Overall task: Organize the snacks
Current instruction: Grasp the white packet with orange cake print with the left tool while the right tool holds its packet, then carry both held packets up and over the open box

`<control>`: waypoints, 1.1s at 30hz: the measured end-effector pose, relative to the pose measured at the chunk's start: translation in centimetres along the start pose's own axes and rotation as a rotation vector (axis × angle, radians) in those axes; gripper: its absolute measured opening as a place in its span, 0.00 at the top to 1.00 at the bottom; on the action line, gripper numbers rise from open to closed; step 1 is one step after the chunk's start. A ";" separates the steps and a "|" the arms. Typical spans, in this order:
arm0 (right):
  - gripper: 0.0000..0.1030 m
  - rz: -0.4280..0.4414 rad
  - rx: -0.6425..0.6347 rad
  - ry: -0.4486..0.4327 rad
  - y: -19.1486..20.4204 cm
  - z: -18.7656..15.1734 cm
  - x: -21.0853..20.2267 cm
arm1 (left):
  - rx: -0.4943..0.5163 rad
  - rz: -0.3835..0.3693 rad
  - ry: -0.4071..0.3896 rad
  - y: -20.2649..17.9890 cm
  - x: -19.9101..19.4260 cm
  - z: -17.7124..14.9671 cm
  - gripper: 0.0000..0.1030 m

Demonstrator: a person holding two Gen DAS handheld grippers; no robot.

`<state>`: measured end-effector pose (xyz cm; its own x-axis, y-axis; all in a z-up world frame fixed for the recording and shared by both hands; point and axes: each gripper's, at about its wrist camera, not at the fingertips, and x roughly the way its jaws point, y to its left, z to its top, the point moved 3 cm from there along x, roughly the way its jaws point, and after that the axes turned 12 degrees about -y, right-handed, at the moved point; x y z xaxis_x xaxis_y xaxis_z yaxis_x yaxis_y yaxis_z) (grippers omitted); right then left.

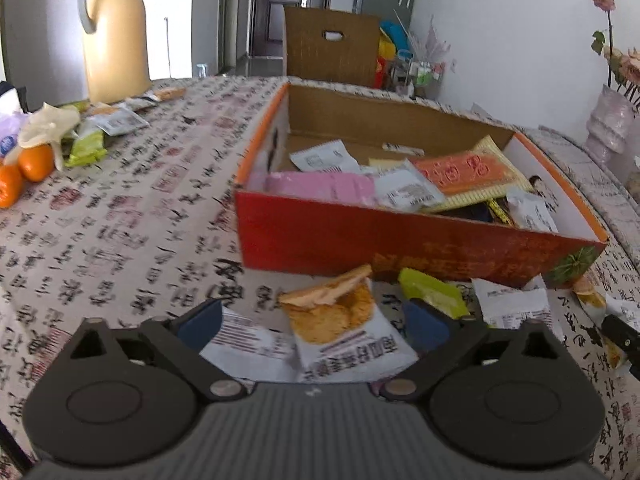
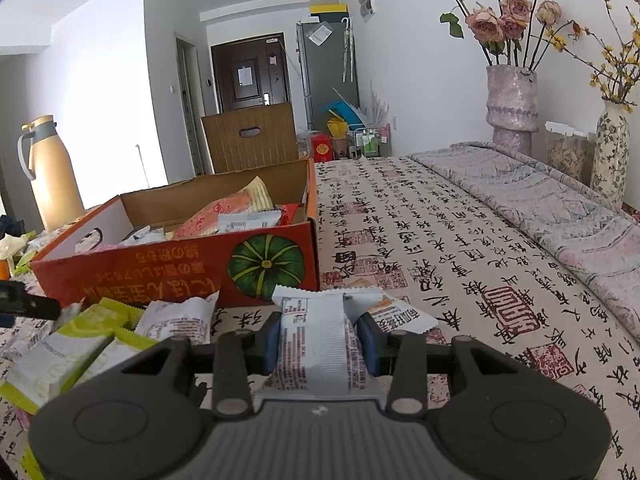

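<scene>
The right gripper (image 2: 320, 338) clenches a white printed snack packet (image 2: 316, 344), near the red cardboard box (image 2: 176, 276); its long axis runs near-to-far along the fingers. Best lift it over the near wall before releasing. The left gripper (image 1: 316, 320) stands released over a biscuit-picture packet (image 1: 340, 320).

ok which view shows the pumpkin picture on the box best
The right wrist view: the pumpkin picture on the box faces the camera, whole and sharp. The left wrist view catches only a blurred sliver at the box's corner.
</scene>
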<state>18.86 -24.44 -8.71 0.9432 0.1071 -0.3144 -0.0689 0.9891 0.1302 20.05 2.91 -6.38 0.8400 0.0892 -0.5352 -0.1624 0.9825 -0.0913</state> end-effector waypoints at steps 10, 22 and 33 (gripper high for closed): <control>0.62 0.011 0.018 0.006 -0.1 -0.1 0.2 | -0.006 -0.015 0.012 -0.3 0.4 -0.3 0.37; 0.62 0.010 0.019 0.007 -0.2 -0.2 0.2 | 0.094 -0.004 -0.032 -1.4 -0.2 -0.7 0.55; 0.62 0.006 0.012 -0.001 -0.1 -0.3 0.2 | 0.108 -0.007 -0.071 -1.3 -1.5 -0.7 0.56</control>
<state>18.93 -24.49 -9.04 0.9432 0.1133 -0.3124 -0.0710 0.9871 0.1435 18.66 1.41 -6.10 0.8762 0.0899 -0.4735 -0.1029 0.9947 -0.0014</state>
